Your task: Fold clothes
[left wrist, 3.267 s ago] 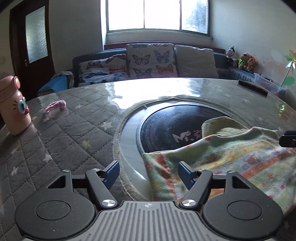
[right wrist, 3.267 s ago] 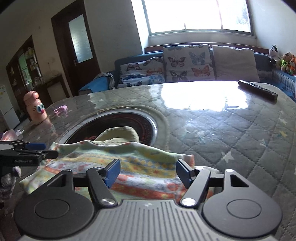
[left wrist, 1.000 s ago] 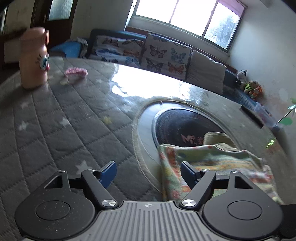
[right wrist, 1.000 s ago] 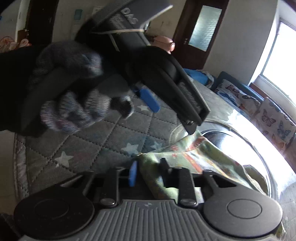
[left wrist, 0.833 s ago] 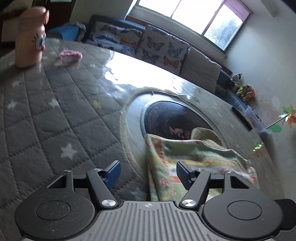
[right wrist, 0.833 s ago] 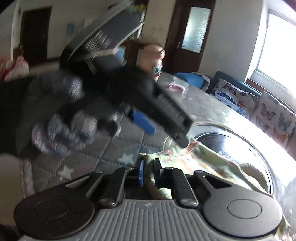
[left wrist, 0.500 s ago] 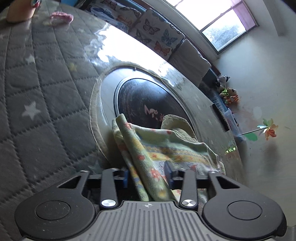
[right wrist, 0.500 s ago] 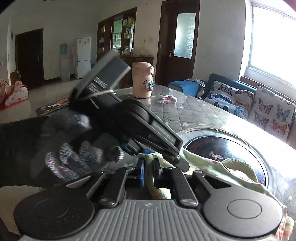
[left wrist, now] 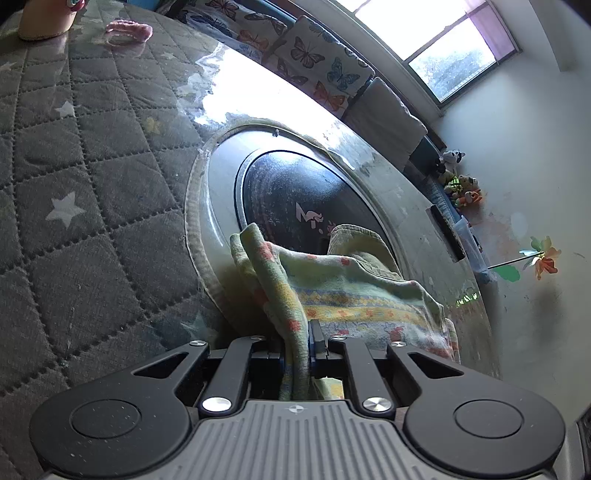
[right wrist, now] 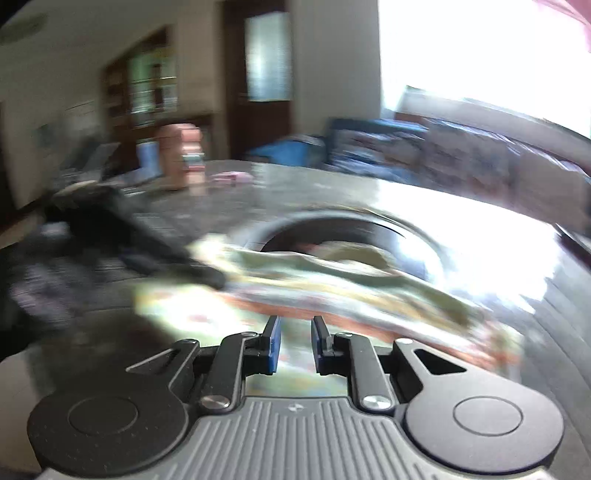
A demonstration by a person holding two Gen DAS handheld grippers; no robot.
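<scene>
A floral green, yellow and orange garment (left wrist: 354, 291) lies over the round black inset (left wrist: 295, 192) of the table. My left gripper (left wrist: 297, 343) is shut on the garment's near left corner, and the cloth bunches up between its blue pads. The right wrist view is motion-blurred. My right gripper (right wrist: 294, 345) hangs over the garment (right wrist: 295, 280), its blue pads a small gap apart with nothing between them. The left gripper and gloved hand show blurred at the left of the right wrist view (right wrist: 122, 236).
A grey quilted star-patterned cover (left wrist: 81, 155) spreads over the table. A pink cartoon bottle (right wrist: 183, 162) and a small pink item (left wrist: 127, 29) stand at the far left. A black remote (left wrist: 445, 232) lies at the far right. A sofa with butterfly cushions (left wrist: 306, 51) is behind.
My left gripper has closed on the garment's corner. My right gripper has let go of the cloth, its pads have parted slightly, and it is swinging fast to the right.
</scene>
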